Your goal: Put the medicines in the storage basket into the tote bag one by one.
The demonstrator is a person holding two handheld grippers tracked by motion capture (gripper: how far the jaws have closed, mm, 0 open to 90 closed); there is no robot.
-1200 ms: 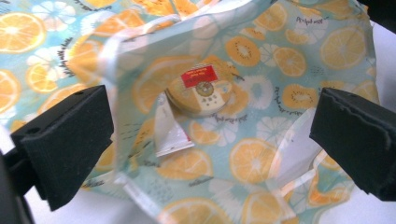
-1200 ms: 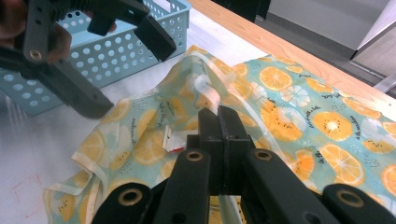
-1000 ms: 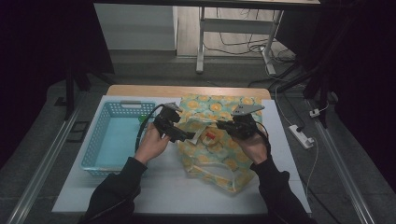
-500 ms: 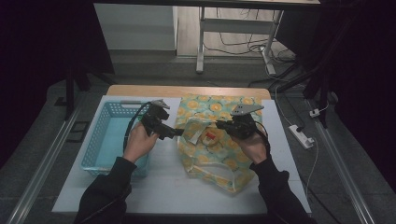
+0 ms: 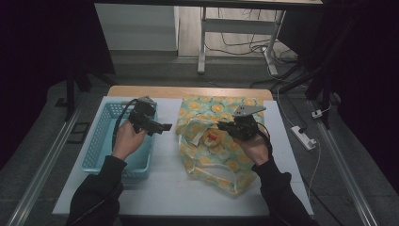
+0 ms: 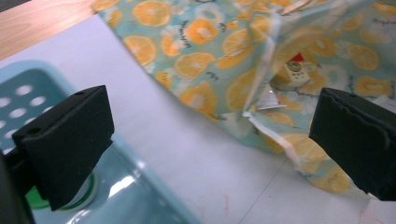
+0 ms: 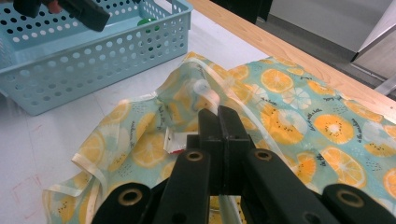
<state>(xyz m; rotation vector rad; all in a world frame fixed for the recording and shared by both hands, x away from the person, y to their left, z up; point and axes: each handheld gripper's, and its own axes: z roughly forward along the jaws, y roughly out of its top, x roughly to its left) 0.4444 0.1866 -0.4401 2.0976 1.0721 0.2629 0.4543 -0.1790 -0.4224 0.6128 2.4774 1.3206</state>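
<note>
A translucent bag [image 5: 211, 110] printed with orange slices lies on the white table, right of a light blue perforated basket [image 5: 96, 150]. My right gripper [image 5: 225, 126] is shut on the bag's rim and holds it lifted; in the right gripper view the jaws [image 7: 218, 122] meet on the fabric. A small red and white packet [image 7: 173, 140] lies inside the bag [image 7: 327, 121]. My left gripper [image 5: 162, 127] hovers open over the basket's right wall, and its jaws [image 6: 210, 140] stand wide apart with nothing between them. A green and white item [image 6: 88, 198] sits in the basket [image 6: 154, 205].
A wooden strip [image 5: 188, 91] borders the table's far edge. White tabletop [image 5: 164, 188] lies bare in front of the bag and basket. Beyond the table are a metal stand [image 5: 202, 42], floor cables and a power strip [image 5: 303, 137] at the right.
My left gripper has moved left, away from the bag's opening to above the basket's right wall. The right gripper and the bag have stayed put.
</note>
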